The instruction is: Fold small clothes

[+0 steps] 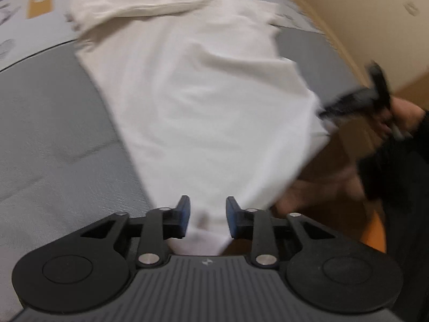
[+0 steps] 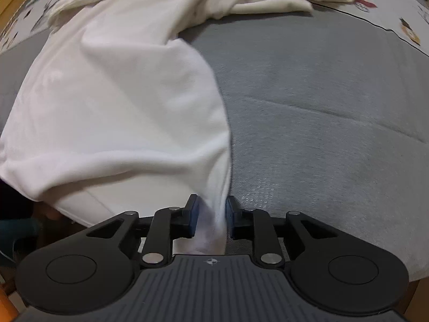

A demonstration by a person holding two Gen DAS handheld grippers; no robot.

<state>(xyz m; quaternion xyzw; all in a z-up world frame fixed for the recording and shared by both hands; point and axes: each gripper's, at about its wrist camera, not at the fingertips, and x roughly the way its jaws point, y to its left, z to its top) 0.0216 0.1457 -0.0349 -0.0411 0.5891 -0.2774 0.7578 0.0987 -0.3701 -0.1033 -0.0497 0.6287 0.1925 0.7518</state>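
The white shirt point(image 1: 193, 102) lies stretched along a grey bed point(image 1: 53, 123), its near hem hanging off the bed's edge toward the person and its far end bunched against a cream garment point(image 1: 134, 2) that lies crumpled where a patterned sheet point(image 1: 37, 8) begins. Each near corner of the hem is caught: the left gripper point(image 1: 207, 218) has cloth gathered between its blue pads, and the right gripper point(image 2: 211, 218) pinches a twisted tail of the other corner. The left jaws stand a little wider, yet fabric fills the gap, so I judge both grips to be holding. In the left view the right gripper point(image 1: 356, 102) shows at the shirt's side edge, blurred.

The step in hand looks like drawing the shirt taut and flat before a fold. To do it well, keep both corners level and pull evenly, so the hem runs straight rather than sagging between the grips. The right corner is bunched rather than flat, so a crease may carry into the fold. Lifting gently should free the far end from the cream garment without dragging it along.
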